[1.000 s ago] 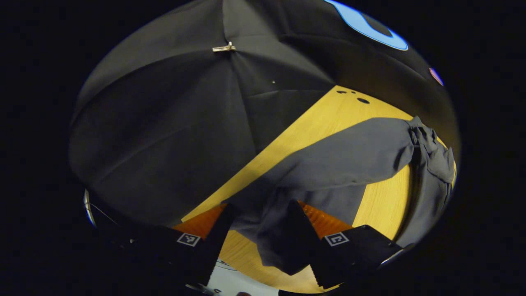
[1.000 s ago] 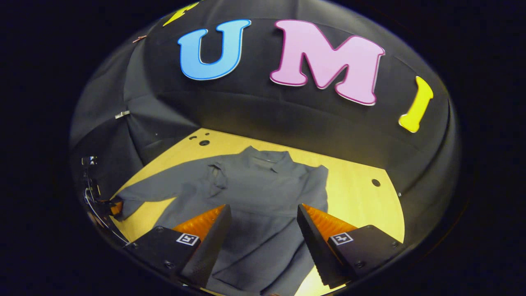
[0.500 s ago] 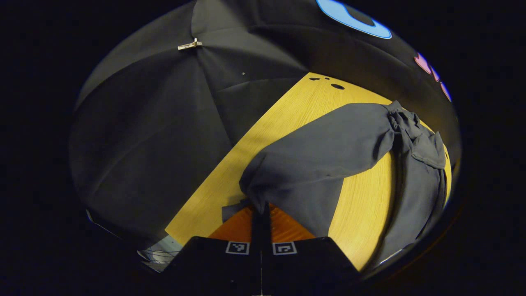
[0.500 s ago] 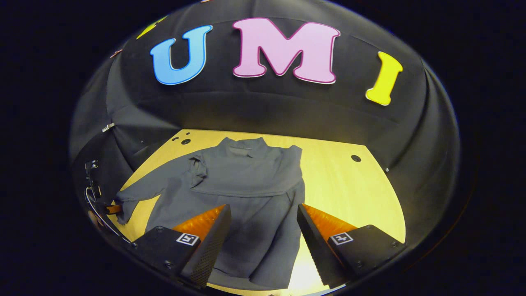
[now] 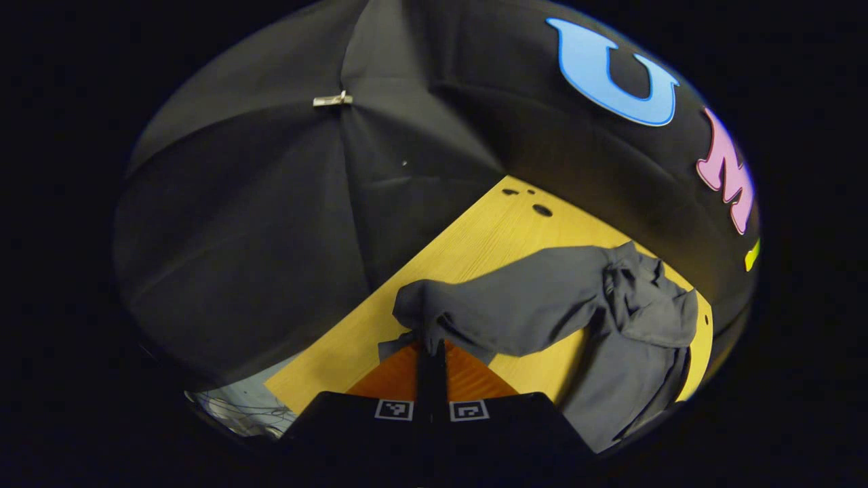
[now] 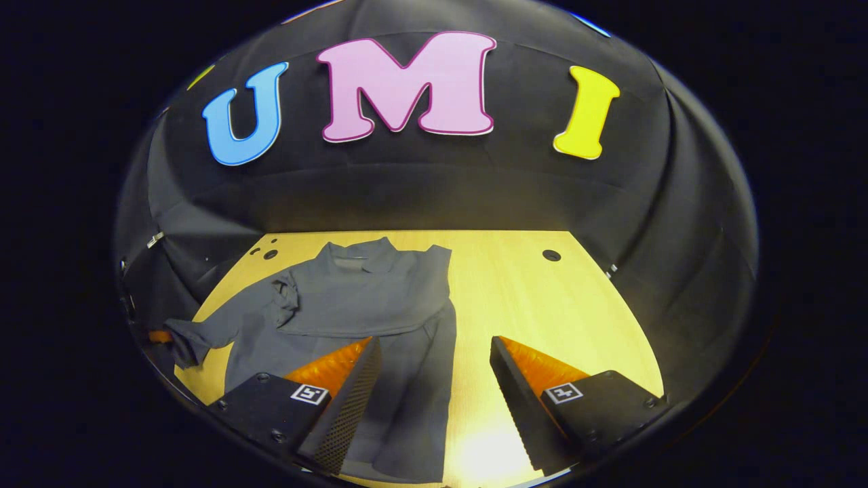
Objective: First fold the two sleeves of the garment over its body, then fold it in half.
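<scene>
Garment (image 6: 352, 305) sleeve (image 5: 502, 308) apparently pinched by left gripper (image 5: 431, 352); right gripper (image 6: 434, 379) gapes.

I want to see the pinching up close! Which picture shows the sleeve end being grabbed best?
The left gripper view. There the left gripper is shut on the sleeve cuff, right at its fingertips. The right gripper view shows that sleeve small at the table's left edge; the pinch itself is too tiny to make out.

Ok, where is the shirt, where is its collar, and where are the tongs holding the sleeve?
shirt (image 6: 380, 305): right gripper view, middle of its chest.
collar (image 6: 352, 252): right gripper view, top edge of the shirt.
left tongs (image 5: 431, 347): left gripper view, tips pinched together on the sleeve (image 5: 515, 308) end.
</scene>
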Tool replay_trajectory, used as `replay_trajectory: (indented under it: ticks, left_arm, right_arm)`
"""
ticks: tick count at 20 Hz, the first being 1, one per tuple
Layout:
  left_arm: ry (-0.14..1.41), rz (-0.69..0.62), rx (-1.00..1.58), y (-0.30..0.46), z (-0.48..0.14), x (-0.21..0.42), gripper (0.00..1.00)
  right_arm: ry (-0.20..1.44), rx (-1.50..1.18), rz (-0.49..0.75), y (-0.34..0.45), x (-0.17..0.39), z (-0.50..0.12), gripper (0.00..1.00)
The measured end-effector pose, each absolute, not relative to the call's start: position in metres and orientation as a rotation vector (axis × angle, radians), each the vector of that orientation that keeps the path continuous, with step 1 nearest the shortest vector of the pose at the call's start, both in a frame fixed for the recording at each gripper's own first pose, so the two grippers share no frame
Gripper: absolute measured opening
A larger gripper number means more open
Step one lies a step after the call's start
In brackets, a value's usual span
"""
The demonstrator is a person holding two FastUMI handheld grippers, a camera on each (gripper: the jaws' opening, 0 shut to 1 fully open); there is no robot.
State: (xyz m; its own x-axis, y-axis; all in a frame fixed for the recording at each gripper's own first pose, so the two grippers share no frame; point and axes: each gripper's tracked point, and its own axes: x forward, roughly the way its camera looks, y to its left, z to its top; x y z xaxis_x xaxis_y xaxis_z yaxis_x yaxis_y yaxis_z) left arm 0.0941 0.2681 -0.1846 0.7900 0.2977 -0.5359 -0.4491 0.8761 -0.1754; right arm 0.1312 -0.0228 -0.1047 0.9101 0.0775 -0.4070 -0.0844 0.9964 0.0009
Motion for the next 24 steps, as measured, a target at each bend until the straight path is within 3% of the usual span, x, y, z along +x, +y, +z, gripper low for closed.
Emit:
replay_trajectory:
  ticks: [12,24]
  left_arm:
    - [0.415,0.177,-0.086,0.120,-0.076,0.216,0.05]
    - [0.420,-0.177,-0.022,-0.147,-0.061,0.318,0.05]
  right_arm:
    - [0.437,0.045,0.051,-0.084,0.140,-0.120,0.99]
    - [0.503,0.097,0.070,-0.118,0.144,-0.151,0.99]
